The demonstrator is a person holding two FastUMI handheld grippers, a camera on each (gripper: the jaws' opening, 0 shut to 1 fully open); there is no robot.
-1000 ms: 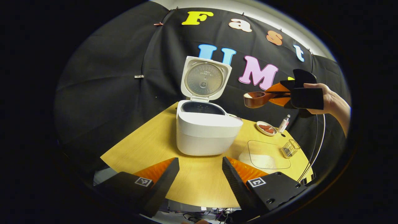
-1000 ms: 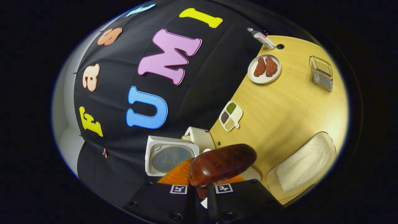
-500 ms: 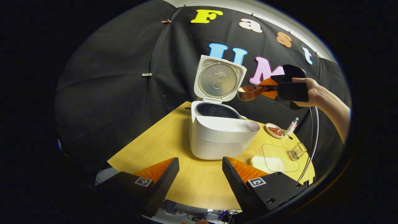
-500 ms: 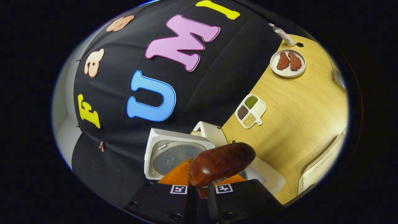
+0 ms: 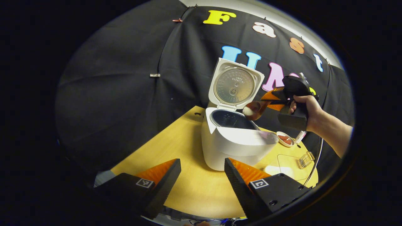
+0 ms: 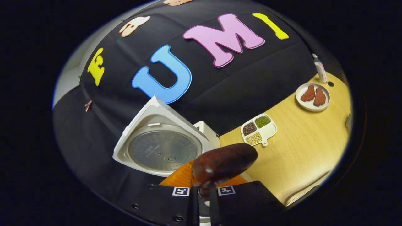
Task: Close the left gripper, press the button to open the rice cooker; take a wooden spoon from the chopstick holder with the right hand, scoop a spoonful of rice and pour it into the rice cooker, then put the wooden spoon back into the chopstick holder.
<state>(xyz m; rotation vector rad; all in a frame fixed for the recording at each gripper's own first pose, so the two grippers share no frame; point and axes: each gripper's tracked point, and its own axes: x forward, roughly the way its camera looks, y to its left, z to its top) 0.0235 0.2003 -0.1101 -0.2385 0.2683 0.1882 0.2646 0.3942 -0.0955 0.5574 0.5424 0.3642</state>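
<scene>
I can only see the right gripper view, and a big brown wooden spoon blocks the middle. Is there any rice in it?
Observer: Yes. In the left gripper view, white rice sits at the lip of the brown wooden spoon, which is tipped over the open white rice cooker.
Operator: Who is holding the spoon?
Observer: A person's hand grips the right gripper, whose orange fingers clamp the handle.
Operator: What is the other gripper doing?
Observer: The left gripper is open, holding nothing, in front of the cooker.
</scene>
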